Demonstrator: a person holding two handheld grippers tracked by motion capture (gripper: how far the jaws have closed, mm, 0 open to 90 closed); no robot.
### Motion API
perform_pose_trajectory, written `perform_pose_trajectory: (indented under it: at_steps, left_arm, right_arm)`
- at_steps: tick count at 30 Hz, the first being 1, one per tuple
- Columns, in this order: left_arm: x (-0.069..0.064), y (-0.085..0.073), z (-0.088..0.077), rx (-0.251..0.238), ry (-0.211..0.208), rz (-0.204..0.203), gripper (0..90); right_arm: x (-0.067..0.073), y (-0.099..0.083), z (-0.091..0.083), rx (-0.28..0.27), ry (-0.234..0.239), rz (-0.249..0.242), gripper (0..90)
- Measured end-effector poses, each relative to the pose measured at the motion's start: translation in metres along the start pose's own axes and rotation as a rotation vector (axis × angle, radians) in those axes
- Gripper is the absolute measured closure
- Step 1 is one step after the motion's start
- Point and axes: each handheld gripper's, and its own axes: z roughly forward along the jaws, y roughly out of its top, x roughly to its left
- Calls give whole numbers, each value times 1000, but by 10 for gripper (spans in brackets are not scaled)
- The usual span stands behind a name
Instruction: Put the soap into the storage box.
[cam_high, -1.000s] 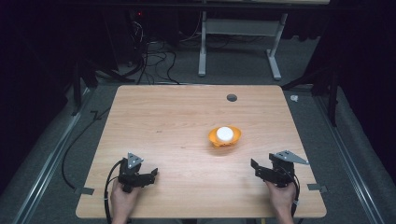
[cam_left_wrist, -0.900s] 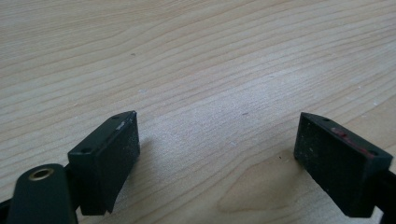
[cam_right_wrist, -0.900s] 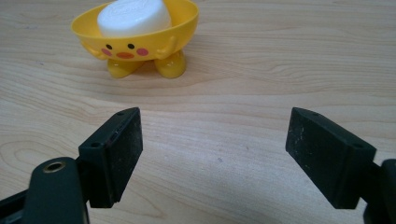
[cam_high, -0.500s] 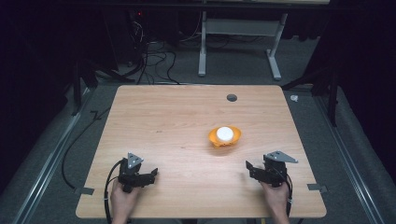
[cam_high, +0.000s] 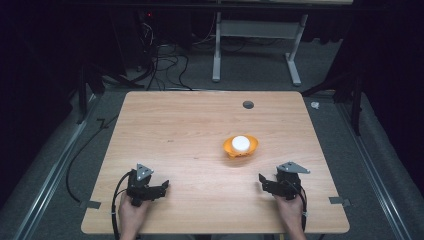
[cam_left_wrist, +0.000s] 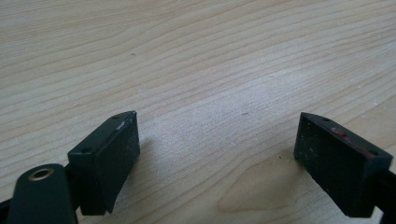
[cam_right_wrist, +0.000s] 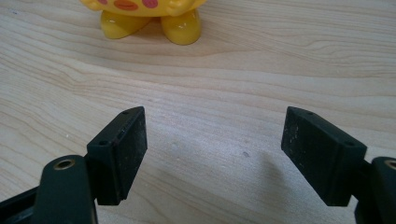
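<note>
Right gripper has shifted left along the near table edge since a second ago, now facing the yellow-orange toy, which is sitting ahead of its jaws, well apart, white top showing. Its jaws are standing wide apart, holding nothing. Left gripper is resting far to the toy's near-left, jaws also gaping wide, empty, over bare wooden table.

Yellow-orange toy figure with a round white top, upright on the wooden table, right of frame centre in the high view; its two yellow feet and pink-marked face occupy the right gripper view's upper left.
</note>
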Motion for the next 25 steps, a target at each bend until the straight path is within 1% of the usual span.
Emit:
perform_pose_trajectory:
  at_steps: [6,7,8,9,11,13,14,25]
  left_arm:
    - [0,0,0,1,0,0,147]
    - [0,0,0,1,0,0,146]
    - [0,0,0,2,0,1,147]
    - [0,0,0,1,0,1,146]
    - [0,0,0,2,0,1,146]
    - [0,0,0,1,0,0,147]
    - [0,0,0,1,0,0,146]
    - [0,0,0,0,-3,-1,147]
  right_arm:
    - [-1,-4,4,7,4,11,235]
    - [-1,-4,4,20,4,10,232]
    - [0,-4,4,21,0,7,235]
    - [0,-4,5,20,1,-2,234]
    - [2,-3,6,42,0,-17,230]
    - [6,-3,8,64,-24,-47,225]
    - [8,-3,8,65,-23,-56,224]
    - [10,-3,9,64,-19,-55,224]
